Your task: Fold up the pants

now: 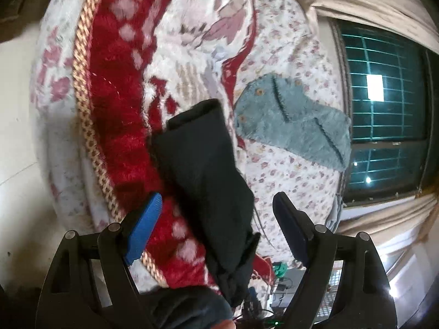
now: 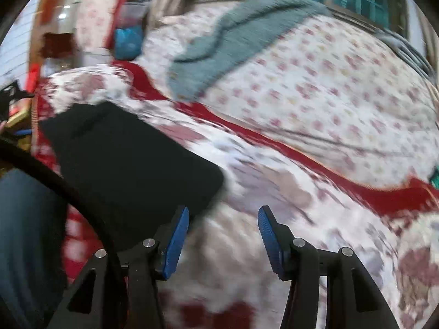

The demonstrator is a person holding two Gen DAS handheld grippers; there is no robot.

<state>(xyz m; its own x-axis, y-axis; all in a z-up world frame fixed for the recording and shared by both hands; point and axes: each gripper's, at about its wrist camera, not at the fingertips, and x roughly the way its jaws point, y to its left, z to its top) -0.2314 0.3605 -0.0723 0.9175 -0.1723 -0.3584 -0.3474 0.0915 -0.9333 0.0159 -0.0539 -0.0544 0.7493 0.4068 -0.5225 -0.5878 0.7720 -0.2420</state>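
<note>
The black pants point(image 1: 208, 170) lie as a long folded bundle on the red and white blanket point(image 1: 120, 115). My left gripper point(image 1: 216, 213) is open, its blue fingers point(image 1: 145, 227) on either side of the bundle's near end, with no grip on it. In the right wrist view the pants point(image 2: 131, 159) show as a flat dark slab at the left. My right gripper point(image 2: 223, 230) is open and empty, just right of the pants' near corner, over the blanket point(image 2: 274, 192). This view is blurred.
A teal fuzzy garment point(image 1: 293, 126) lies beyond the pants on the flowered sheet point(image 1: 288, 63); it also shows in the right wrist view point(image 2: 236, 44). A barred window point(image 1: 384, 104) and beige curtains point(image 1: 370, 2) are at the right. Cables and clutter sit below the bed edge.
</note>
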